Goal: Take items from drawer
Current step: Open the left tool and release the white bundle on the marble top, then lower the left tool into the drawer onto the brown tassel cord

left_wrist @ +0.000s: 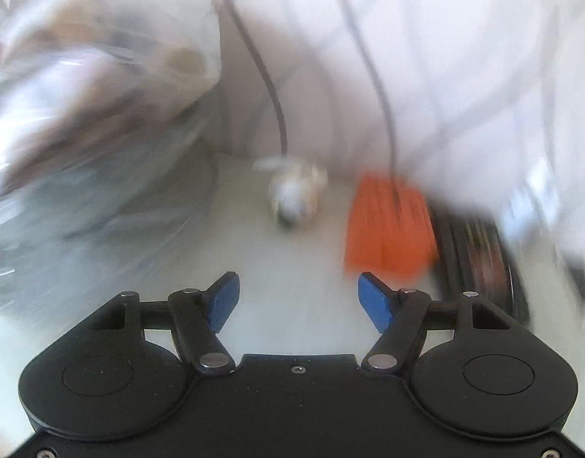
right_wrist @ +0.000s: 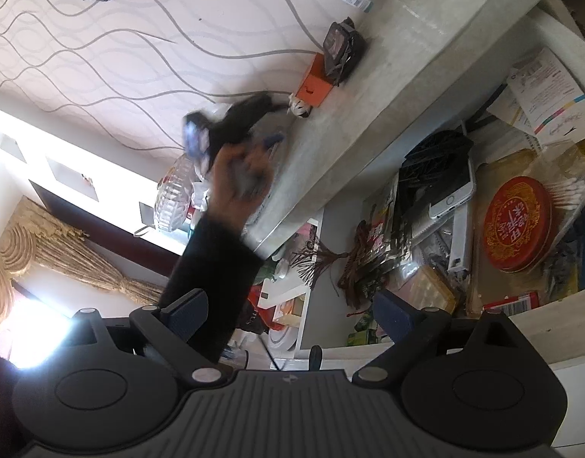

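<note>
My right hand-held gripper point(right_wrist: 288, 315) sits at the bottom of its frame with its blue pads spread apart and nothing between them, and the open drawer point(right_wrist: 494, 328) lies just beyond, filling the right half of that view. Nearest my right pad are a yellowish packet and a tasselled cord point(right_wrist: 342, 263); a little farther to the right lies the round red tin point(right_wrist: 517, 225), flat with its lid facing me, and above centre a phone point(right_wrist: 450, 187) rests with its long axis running from lower left to upper right. So the drawer's contents lie ahead and to the right of this hand-held gripper, and I judge it the nearer one for any reach into the drawer. Farther off, in the middle of the frame, my left hand-held gripper point(left_wrist: 298, 297) is up over the grey surface point(right_wrist: 353, 122), well apart from the drawer. Its own view is blurred; its pads stand apart and empty, facing an orange box point(left_wrist: 388, 229) and a small pale object by the wall, which already rest on that surface.
</note>
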The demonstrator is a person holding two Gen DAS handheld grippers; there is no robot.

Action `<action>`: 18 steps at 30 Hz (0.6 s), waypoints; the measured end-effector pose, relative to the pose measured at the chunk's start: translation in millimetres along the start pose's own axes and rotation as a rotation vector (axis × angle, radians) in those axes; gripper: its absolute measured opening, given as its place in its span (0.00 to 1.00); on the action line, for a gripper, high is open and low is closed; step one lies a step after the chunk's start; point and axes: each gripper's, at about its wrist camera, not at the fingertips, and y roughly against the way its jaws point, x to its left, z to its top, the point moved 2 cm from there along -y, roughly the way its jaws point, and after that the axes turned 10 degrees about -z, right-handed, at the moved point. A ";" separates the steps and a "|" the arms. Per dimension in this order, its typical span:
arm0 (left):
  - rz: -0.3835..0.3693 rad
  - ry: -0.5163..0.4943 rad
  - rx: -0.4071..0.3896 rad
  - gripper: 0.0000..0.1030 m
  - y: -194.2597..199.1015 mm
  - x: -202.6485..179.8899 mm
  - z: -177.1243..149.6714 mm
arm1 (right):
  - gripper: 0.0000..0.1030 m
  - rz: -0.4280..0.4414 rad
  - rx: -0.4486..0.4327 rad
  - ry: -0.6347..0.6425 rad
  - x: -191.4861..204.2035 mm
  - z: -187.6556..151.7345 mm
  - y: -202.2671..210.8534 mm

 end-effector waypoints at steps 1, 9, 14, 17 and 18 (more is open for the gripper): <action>-0.008 -0.046 0.029 0.69 16.5 -7.0 -16.6 | 0.94 0.000 0.001 0.001 -0.8 0.8 -0.8; -0.031 -0.327 0.232 0.71 73.1 -51.2 -134.0 | 0.94 0.023 0.038 0.024 1.0 2.4 -17.2; -0.007 -0.453 0.297 0.70 58.3 -67.9 -179.9 | 0.94 0.039 0.036 0.051 10.0 -3.2 -15.8; -0.024 -0.459 0.333 0.69 43.5 -60.1 -190.5 | 0.94 0.027 0.013 0.042 9.6 -4.9 -6.4; -0.033 -0.450 0.337 0.69 38.9 -55.6 -190.1 | 0.94 0.023 0.007 0.038 8.9 -4.6 -4.1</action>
